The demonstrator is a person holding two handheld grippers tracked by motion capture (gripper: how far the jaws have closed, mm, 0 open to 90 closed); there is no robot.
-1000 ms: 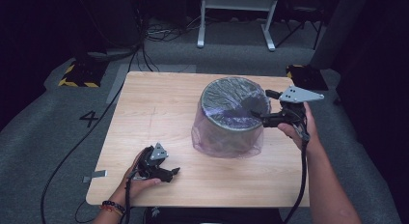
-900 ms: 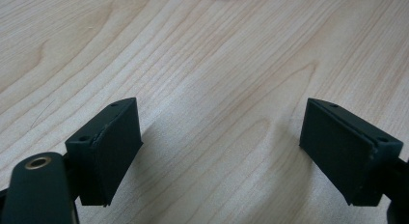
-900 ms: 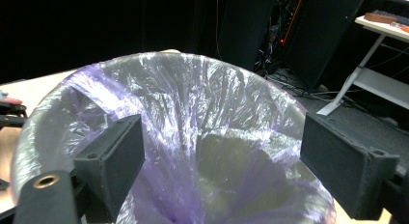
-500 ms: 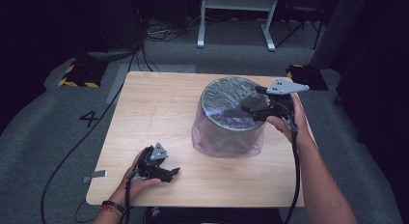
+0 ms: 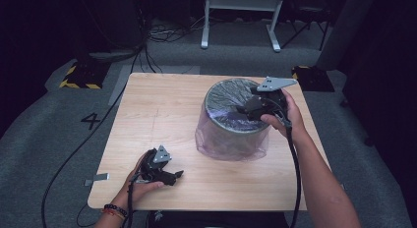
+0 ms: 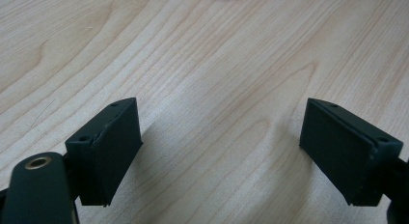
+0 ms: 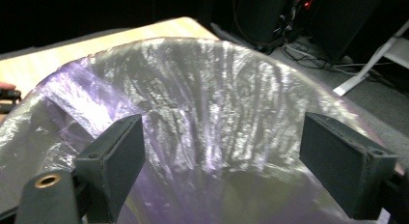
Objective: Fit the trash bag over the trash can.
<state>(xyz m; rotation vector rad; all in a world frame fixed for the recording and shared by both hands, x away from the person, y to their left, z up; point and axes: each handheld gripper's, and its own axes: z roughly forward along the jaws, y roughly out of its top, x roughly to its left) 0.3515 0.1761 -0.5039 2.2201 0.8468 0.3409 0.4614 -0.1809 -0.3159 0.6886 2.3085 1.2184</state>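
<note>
Moving in from three o'clock, the right gripper (image 5: 244,110) now hangs over the bag-lined bin (image 5: 231,121), fingers spread. The left gripper (image 5: 169,177) stays on the counter (image 5: 162,110) at seven o'clock, fingers spread too.

The high view looks down from above the near side at the whole bench (image 5: 162,120). The left claw's camera sits very close to the wood. The right claw's camera looks closely into the bag-lined bin (image 7: 207,113), which the high view shares.

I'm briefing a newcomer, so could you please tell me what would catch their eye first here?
A round bin lined with a purplish bag stands right of centre on the table. The right gripper hovers over its rim, open. The left gripper rests near the table's front edge, also open.
</note>
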